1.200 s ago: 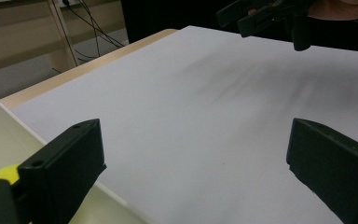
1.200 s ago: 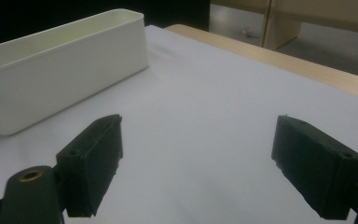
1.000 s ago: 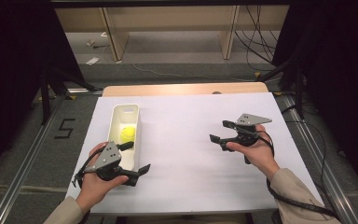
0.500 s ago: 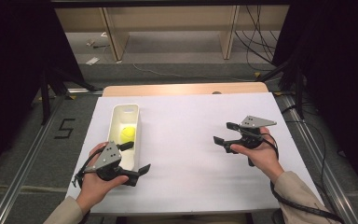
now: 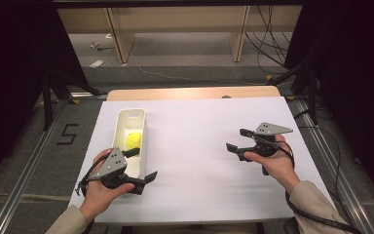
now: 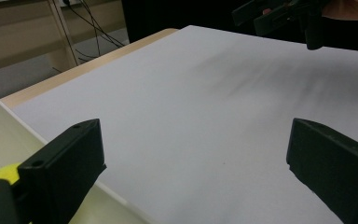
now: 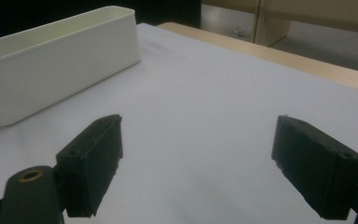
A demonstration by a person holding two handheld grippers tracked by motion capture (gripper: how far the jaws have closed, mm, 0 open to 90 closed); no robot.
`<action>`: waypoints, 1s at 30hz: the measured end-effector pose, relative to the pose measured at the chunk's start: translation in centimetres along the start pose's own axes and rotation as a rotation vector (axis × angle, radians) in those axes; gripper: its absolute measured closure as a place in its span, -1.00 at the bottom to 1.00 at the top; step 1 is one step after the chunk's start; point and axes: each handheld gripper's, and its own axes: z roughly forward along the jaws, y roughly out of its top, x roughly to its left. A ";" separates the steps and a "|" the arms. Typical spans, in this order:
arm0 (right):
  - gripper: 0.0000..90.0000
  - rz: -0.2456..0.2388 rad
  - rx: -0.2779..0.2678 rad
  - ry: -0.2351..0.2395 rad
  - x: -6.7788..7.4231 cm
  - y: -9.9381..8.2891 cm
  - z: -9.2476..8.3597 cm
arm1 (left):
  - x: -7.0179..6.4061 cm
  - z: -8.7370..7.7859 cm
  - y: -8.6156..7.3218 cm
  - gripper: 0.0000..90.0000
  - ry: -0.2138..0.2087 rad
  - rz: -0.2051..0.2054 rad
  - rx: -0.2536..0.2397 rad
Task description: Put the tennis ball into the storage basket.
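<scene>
White sheet covers the counter. On its left side lies a long white bin with a yellow ball inside, roughly at its middle. The left gripper rests at the bin's near end, its fingers spread wide with nothing between them; one finger sits over the bin's edge, close to the ball. The right gripper hovers over the sheet's right side, well apart from the bin, fingers likewise spread and empty, pointing toward the bin.
</scene>
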 end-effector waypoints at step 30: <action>-0.62 0.012 0.000 -0.025 -0.4 -1.2 -1.8 | 0.1 0.0 0.0 -0.92 0.002 0.003 0.000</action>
